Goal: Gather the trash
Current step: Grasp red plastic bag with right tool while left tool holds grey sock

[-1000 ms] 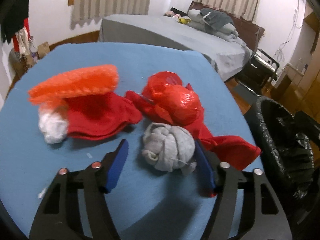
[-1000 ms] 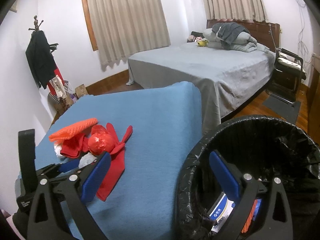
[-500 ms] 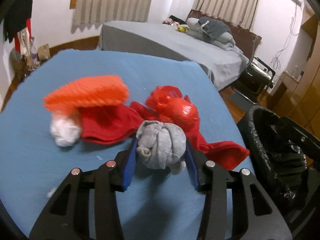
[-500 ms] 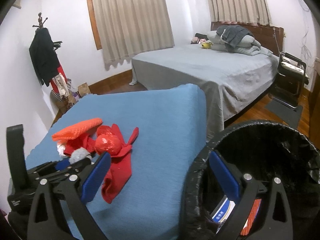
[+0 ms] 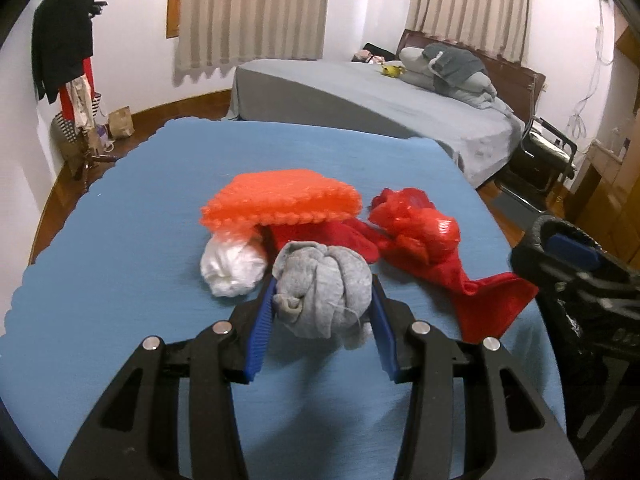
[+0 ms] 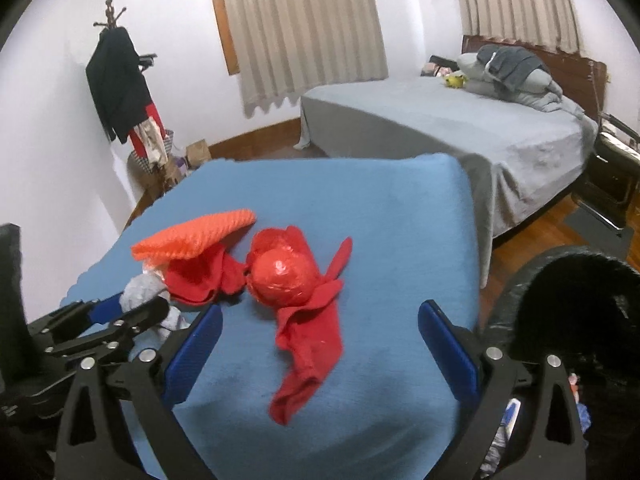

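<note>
My two views are evenly lit from overhead — soft shadows beneath me, fisheye bending and dark vignette at edges, slight blur throughout.

A bed (image 5: 360,96) with a grey cover stands beyond the blue worktop (image 5: 120,280), pillows and a dark garment (image 6: 508,62) piled at its wooden headboard (image 6: 576,68). Beige curtains (image 5: 256,8) hang at the windows. A coat stand (image 6: 116,80) in the left corner carries dark and red clothes, a brown paper bag (image 5: 121,120) on the floor near it. A black chair (image 5: 544,156) sits beside the bed.
</note>
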Demonstrator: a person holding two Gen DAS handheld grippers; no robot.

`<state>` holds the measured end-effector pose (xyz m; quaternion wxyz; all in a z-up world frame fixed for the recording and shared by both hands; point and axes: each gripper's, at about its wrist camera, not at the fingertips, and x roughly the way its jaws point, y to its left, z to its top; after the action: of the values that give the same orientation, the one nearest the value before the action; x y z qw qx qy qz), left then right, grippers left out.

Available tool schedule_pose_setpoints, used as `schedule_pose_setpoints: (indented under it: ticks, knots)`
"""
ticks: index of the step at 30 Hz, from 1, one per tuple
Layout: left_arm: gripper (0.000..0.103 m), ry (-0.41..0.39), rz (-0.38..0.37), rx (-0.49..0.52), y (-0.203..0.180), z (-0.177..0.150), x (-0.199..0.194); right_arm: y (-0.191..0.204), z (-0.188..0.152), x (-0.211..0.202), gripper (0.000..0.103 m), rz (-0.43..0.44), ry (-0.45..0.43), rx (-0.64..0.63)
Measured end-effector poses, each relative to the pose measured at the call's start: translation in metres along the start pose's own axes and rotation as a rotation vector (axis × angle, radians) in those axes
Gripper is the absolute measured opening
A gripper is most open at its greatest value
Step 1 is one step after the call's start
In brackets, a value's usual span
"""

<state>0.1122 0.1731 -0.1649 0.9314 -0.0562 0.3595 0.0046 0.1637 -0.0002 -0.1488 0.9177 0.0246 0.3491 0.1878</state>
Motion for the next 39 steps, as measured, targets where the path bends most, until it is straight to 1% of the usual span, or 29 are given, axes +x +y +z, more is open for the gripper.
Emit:
schedule_pose_setpoints:
  ticks: [4, 8, 13, 15, 19, 20, 22, 23, 24, 25, 27, 34, 39]
  knots:
    - [0.043, 0.001, 0.008, -0.008, 0.007, -0.001, 0.001, -0.002, -0.002, 0.019, 0.093, 0.001, 0.038, 0.017]
    - [0.043, -0.006, 0.014, -0.017, 0.009, 0.001, 0.000, -0.003, 0.001, 0.026, 0.093, -0.002, 0.038, 0.029]
    - [0.043, -0.021, 0.024, -0.032, 0.017, 0.007, 0.001, 0.002, 0.010, 0.035, 0.088, 0.014, 0.031, 0.018]
    - [0.043, -0.025, 0.026, -0.039, 0.019, 0.009, 0.001, 0.008, 0.013, 0.042, 0.082, 0.027, 0.041, 0.008]
    - [0.043, -0.036, 0.028, -0.049, 0.024, 0.014, 0.000, 0.018, 0.015, 0.056, 0.076, 0.052, 0.064, -0.008]
    - [0.043, -0.039, 0.029, -0.051, 0.024, 0.015, 0.000, 0.021, 0.016, 0.061, 0.074, 0.054, 0.071, -0.017]
    - [0.043, -0.041, 0.029, -0.054, 0.025, 0.016, 0.000, 0.024, 0.017, 0.071, 0.064, 0.050, 0.095, -0.032]
    - [0.043, -0.041, 0.029, -0.055, 0.026, 0.016, 0.000, 0.024, 0.017, 0.076, 0.052, 0.059, 0.114, -0.033]
    - [0.043, -0.040, 0.028, -0.055, 0.026, 0.017, 0.001, 0.024, 0.016, 0.078, 0.046, 0.067, 0.126, -0.031]
    - [0.043, -0.040, 0.028, -0.055, 0.026, 0.017, 0.001, 0.023, 0.015, 0.080, 0.045, 0.070, 0.131, -0.031]
    - [0.043, -0.040, 0.028, -0.056, 0.026, 0.017, 0.000, 0.022, 0.016, 0.076, 0.042, 0.087, 0.123, -0.027]
    - [0.043, -0.055, 0.022, -0.060, 0.024, 0.018, -0.003, 0.015, 0.020, 0.041, 0.042, 0.126, 0.055, -0.004]
    - [0.043, -0.077, 0.007, -0.047, 0.013, 0.021, -0.011, 0.010, 0.024, 0.015, 0.042, 0.140, 0.017, 0.012]
